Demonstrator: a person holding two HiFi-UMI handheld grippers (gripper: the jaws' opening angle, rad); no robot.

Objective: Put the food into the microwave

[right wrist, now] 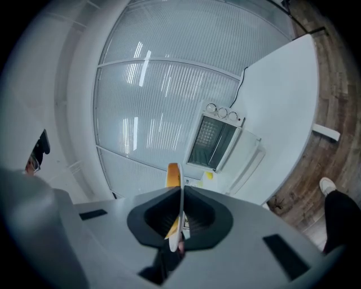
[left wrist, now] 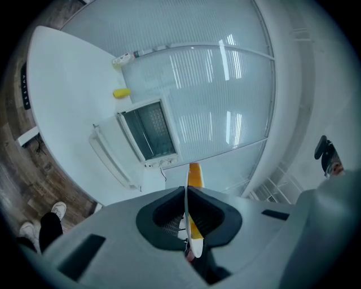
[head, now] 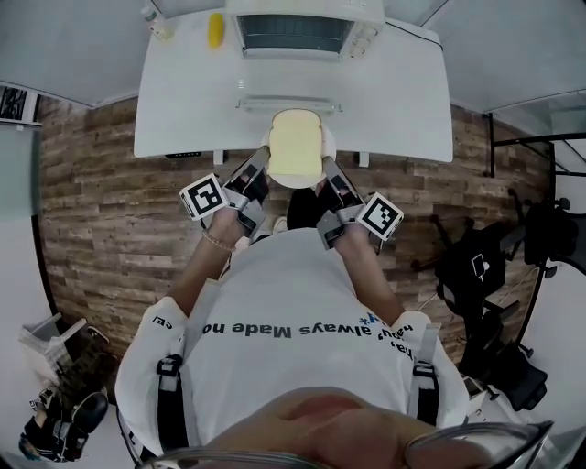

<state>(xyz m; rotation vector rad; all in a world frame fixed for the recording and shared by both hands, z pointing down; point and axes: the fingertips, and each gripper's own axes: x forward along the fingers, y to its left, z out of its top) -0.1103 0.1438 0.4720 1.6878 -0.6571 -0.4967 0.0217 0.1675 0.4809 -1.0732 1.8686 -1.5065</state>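
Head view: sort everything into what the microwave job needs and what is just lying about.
For the job: slice of bread on the plate, held at its rim by the left gripper and right gripper; microwave, door open, on the table.
Lying about: yellow object and small bottle at the table's back corner; dark chair.

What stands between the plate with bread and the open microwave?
Nothing visible blocks it. The plate with bread, clamped by the left gripper and the right gripper, faces the microwave. Its door lies folded down in front, so the plate should probably pass above it.
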